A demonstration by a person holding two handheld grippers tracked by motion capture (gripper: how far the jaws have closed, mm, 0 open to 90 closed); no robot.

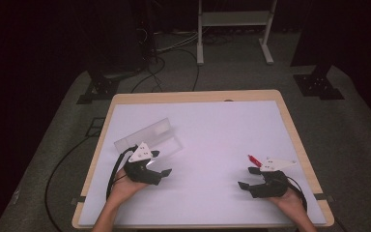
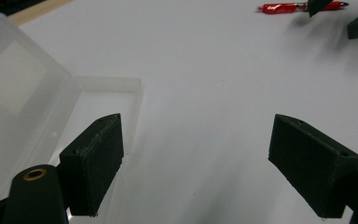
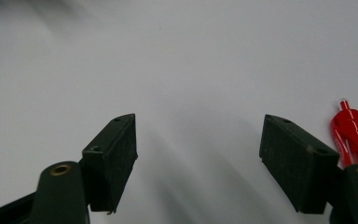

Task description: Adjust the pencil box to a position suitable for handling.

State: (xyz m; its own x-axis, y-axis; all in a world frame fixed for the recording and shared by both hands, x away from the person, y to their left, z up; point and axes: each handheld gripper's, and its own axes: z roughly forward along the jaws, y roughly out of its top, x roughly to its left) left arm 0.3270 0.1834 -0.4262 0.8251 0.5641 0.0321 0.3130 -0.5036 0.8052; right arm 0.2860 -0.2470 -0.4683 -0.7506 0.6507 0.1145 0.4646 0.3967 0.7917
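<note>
In the high view, a wooden-edged table [image 1: 290,126] carries a white mat [image 1: 212,140]. The left gripper [image 1: 160,163] sits at the near left of the mat, held by the person's left hand [image 1: 123,187], its jaws spread with nothing between them. Just beyond it, on the far side, lies a clear plastic case [image 1: 147,136] with its lid swung open; the gripper overlaps the case's near edge, and whether they touch cannot be told. The right gripper [image 1: 249,178] is at the near right, held by the right hand [image 1: 290,203], jaws also apart and empty. A red pen [image 1: 254,160] lies on the mat just beside this gripper, at its far side, partly under the grey plate. The pen and the case are well apart.

In the left gripper view, the left gripper [image 2: 200,158] has its two black jaws standing wide, with bare mat between them. The clear plastic case [image 2: 37,100] lies open at the left, its shallow tray reaching down behind the left jaw. The red pen [image 2: 284,7] shows far off at the upper right, next to the dark tips of the other gripper.

In the right gripper view, the right gripper [image 3: 198,151] holds its jaws wide above the white mat, nothing gripped. The red pen [image 3: 352,130] lies just outside the right jaw, not between the jaws.
</note>
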